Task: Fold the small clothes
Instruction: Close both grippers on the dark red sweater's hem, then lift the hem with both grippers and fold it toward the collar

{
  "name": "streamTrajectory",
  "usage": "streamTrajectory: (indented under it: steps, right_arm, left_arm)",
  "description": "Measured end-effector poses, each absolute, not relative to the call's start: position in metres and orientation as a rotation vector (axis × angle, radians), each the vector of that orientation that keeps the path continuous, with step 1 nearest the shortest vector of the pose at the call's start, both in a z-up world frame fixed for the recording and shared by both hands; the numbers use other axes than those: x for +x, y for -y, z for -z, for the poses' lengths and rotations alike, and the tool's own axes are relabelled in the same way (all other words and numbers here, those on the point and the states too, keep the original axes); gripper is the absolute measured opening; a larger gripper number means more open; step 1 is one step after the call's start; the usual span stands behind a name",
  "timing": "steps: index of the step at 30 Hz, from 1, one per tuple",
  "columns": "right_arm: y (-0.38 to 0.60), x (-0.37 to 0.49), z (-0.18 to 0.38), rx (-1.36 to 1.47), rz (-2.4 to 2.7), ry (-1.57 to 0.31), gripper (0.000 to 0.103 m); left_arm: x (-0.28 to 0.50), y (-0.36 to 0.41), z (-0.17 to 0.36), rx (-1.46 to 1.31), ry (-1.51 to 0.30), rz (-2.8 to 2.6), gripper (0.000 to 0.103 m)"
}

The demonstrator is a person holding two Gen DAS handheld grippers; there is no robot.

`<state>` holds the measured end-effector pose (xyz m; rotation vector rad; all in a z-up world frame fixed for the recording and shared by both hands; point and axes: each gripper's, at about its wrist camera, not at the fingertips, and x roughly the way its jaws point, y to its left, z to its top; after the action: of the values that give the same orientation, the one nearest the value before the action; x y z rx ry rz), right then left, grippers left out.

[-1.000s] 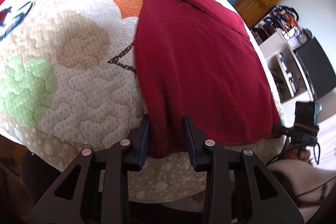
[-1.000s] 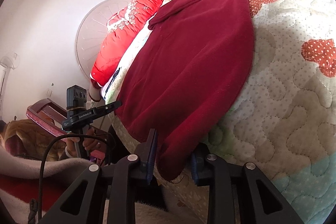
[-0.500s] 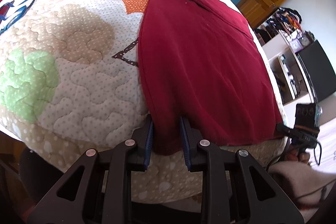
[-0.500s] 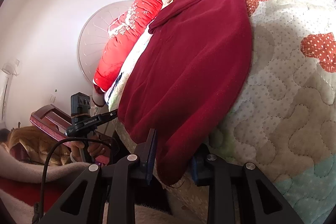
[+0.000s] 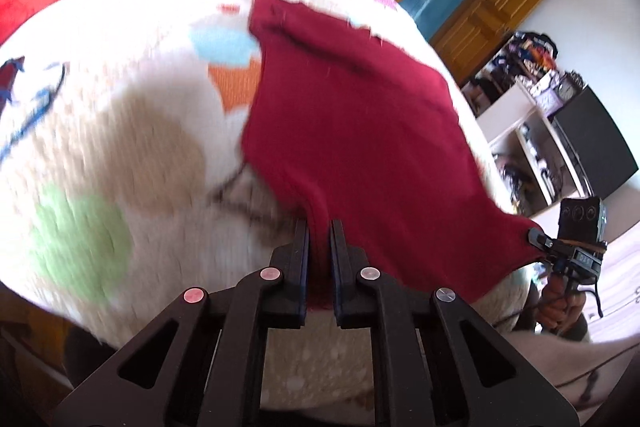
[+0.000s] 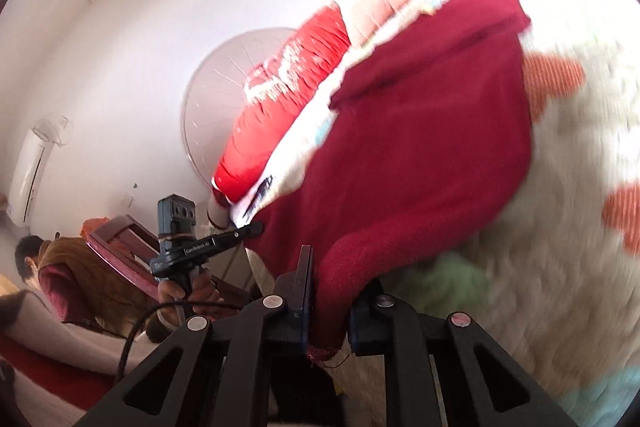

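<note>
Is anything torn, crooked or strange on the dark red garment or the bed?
One small thing: loose threads hang from the garment corner below the right gripper, so that edge looks frayed. Otherwise nothing stands out; the left gripper clamps the other corner.

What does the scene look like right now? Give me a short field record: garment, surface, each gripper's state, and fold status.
garment: dark red garment, spread on the bed, near edge raised at both gripped corners
surface: quilted bedspread with coloured patches
left gripper: just closed, fingers pinching the near left corner
right gripper: just closed, fingers clamping the near right corner
pillow: red pillow at the head of the bed
fold status: not yet folded over
</note>
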<state>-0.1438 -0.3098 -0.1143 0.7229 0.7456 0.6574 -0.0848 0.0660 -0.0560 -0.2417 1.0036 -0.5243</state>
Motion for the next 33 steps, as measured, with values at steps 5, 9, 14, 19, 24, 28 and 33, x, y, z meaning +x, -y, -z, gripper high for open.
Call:
streamTrajectory:
  steps: [5, 9, 14, 19, 24, 28, 33]
  right_arm:
    - [0.327, -0.108, 0.089, 0.724, -0.610, -0.634, 0.012]
    - [0.342, -0.071, 0.066, 0.710, -0.580, -0.574, 0.012]
    - [0.357, -0.004, 0.049, 0.646, -0.523, -0.556, 0.012]
    - [0.363, 0.040, 0.063, 0.646, -0.475, -0.614, 0.011]
    - [0.354, 0.055, 0.085, 0.651, -0.470, -0.669, 0.012]
    - [0.356, 0.052, 0.089, 0.674, -0.471, -0.667, 0.012]
    - [0.355, 0.040, 0.078, 0.652, -0.479, -0.654, 0.012]
  left_arm:
    - [-0.045, -0.047, 0.032, -0.245, -0.915, 0.538, 0.007]
    - [0.002, -0.029, 0.015, -0.235, -0.847, 0.552, 0.003]
    - [0.079, -0.003, 0.002, -0.218, -0.818, 0.537, 0.003]
    - [0.101, 0.000, -0.005, -0.279, -0.836, 0.616, 0.003]
    - [0.065, -0.007, 0.009, -0.246, -0.934, 0.641, 0.004]
    - [0.023, -0.029, 0.036, -0.347, -1.062, 0.606, 0.039]
    - [-0.030, -0.047, 0.064, -0.541, -1.125, 0.549, 0.056]
